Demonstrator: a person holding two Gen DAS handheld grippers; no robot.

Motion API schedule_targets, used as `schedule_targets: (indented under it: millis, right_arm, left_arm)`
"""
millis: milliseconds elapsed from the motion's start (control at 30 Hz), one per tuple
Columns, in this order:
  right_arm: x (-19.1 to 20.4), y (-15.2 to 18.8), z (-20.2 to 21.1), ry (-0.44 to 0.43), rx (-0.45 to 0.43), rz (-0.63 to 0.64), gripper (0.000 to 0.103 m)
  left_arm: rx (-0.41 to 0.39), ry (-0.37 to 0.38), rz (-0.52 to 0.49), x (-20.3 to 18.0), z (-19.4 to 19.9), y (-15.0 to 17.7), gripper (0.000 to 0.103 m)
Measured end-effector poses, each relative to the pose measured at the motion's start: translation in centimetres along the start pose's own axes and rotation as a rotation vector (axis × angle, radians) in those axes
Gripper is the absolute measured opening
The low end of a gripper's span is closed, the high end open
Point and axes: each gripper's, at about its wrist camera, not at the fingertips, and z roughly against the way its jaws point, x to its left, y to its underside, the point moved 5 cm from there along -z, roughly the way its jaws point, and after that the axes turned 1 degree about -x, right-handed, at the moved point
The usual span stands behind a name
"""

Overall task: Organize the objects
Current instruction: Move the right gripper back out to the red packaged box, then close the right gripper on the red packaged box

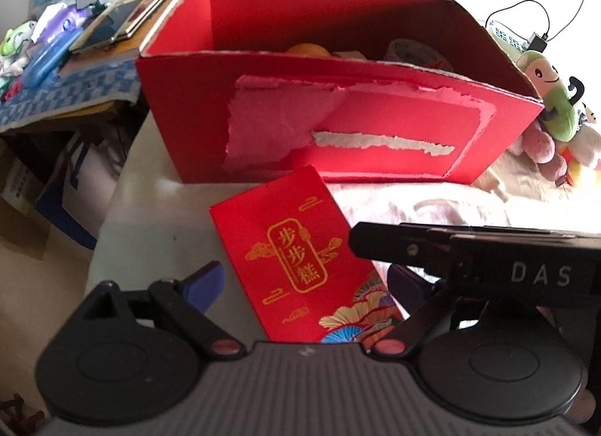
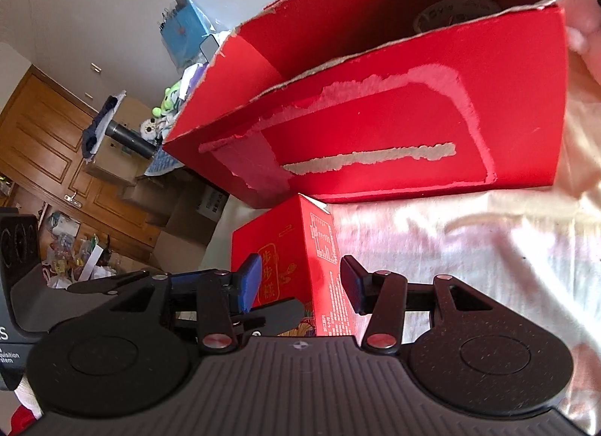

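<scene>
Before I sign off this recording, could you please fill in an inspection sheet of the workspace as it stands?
Surface: pale cloth-covered top, wrinkled.
Job's things: small red gift box with gold characters, lying in front of the large red carton; carton open, torn front, holding an orange and a tape roll.
Clutter: plush toys right of the carton; books and cases on the side table.
Grippers: left gripper jaws wide apart either side of the small box; right gripper jaws either side of the box's edge, contact unclear.
Cables: black cable with adapter behind the carton.
Surroundings: wooden door, cardboard boxes on the floor.
</scene>
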Motion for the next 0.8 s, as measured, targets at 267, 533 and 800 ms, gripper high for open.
schedule_targets:
  millis: [267, 533, 800]
  right_arm:
    - [-0.8, 0.0, -1.4, 0.022, 0.041, -0.053, 0.050]
    - [-1.6, 0.0, -2.0, 0.012, 0.071, -0.113, 0.050]
    - [-2.5, -0.2, -0.2, 0.009, 0.058, -0.121, 0.046]
  left_arm:
    - [0.061, 0.086, 0.027, 0.9, -1.8, -0.3, 0.089]
    - [0.059, 0.113, -0.019, 0.9, -2.1, -0.5, 0.090]
    - [0.050, 0.119, -0.053, 0.3, -1.8, -0.9, 0.088]
